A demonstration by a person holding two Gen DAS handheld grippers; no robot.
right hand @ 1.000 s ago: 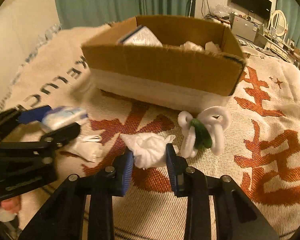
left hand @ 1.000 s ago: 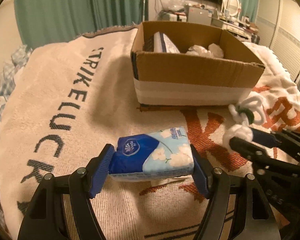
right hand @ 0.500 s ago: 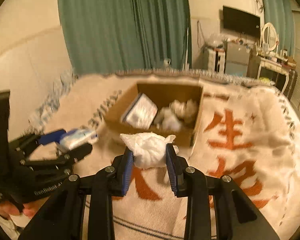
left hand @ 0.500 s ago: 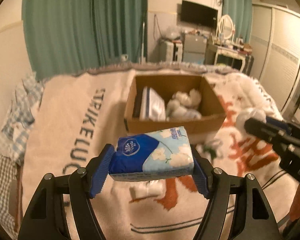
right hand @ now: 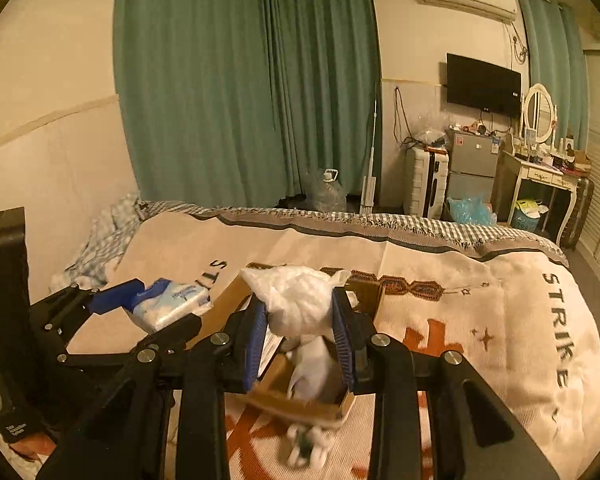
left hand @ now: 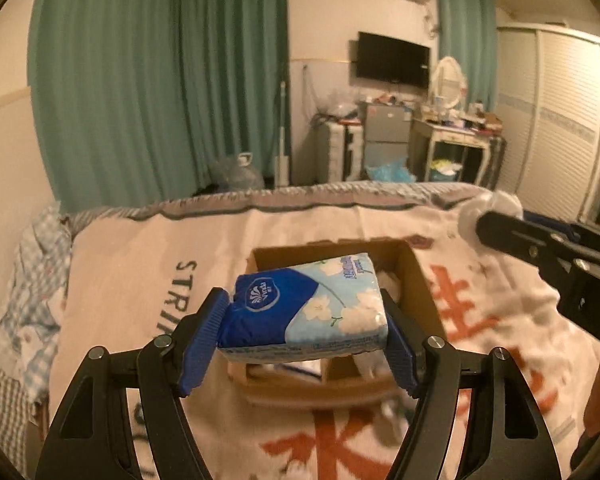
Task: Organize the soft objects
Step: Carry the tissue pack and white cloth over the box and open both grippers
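Both grippers loaded and raised over the cardboard box (left hand: 414, 264) — ready, it seems, to drop.

The left gripper (left hand: 306, 338) clamps the blue tissue pack (left hand: 304, 312) by its ends; the right gripper (right hand: 300, 338) squeezes a white crumpled plastic bag (right hand: 296, 298). A second ago both sat low on the blanket (right hand: 480, 292); now they hang above the box, while the white knotted toy (right hand: 308, 446) lies just outside it.

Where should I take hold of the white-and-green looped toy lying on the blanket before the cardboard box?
Probably one outer white loop of the looped toy, coming straight down. It lies low on the blanket, close to the near wall of the cardboard box, so a level approach from that side is blocked. It is blurred; check the loops first.
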